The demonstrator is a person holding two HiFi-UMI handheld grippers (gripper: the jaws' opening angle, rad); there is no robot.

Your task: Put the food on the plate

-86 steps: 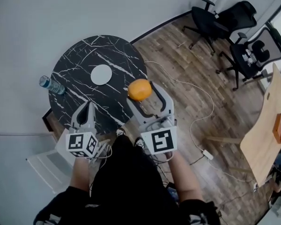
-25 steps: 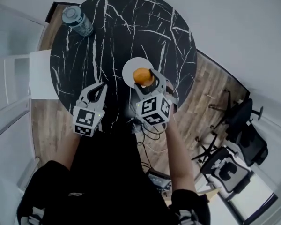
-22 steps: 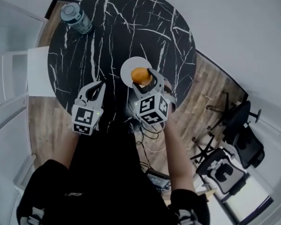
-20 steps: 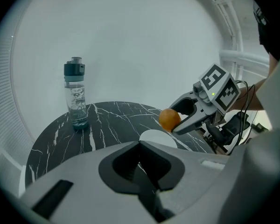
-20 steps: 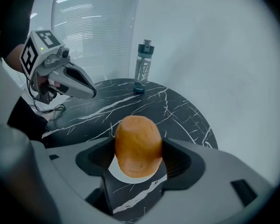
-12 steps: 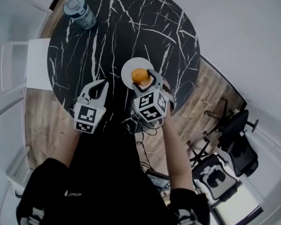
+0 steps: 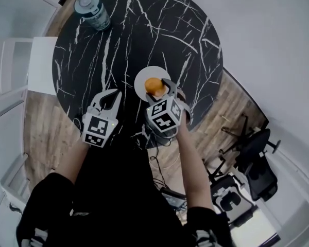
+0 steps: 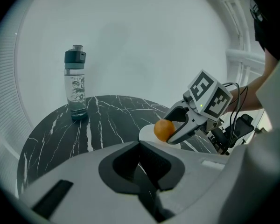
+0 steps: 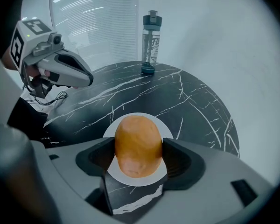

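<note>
An orange, egg-shaped piece of food [image 9: 137, 143] sits clamped between the jaws of my right gripper [image 9: 137, 152], which is shut on it. It hangs low over the small white plate [image 9: 171, 130] on the round black marble table [image 7: 134, 30]. From the head view the food [image 7: 153, 85] and right gripper [image 7: 156, 88] cover the plate's [image 7: 143, 75] near side. The left gripper view shows the food [image 8: 164, 130] at the plate's [image 8: 146, 135] edge. My left gripper [image 7: 108, 98] hovers shut and empty over the table's near-left rim, apart from the plate.
A clear water bottle [image 7: 92, 10] with a dark cap stands upright at the table's far left edge. A white chair [image 7: 20, 66] stands left of the table. Black office chairs [image 7: 252, 158] stand on the wood floor to the right.
The right gripper has carried the food from beside the table to over the plate. In the last second it barely moved; the left gripper stayed shut.
</note>
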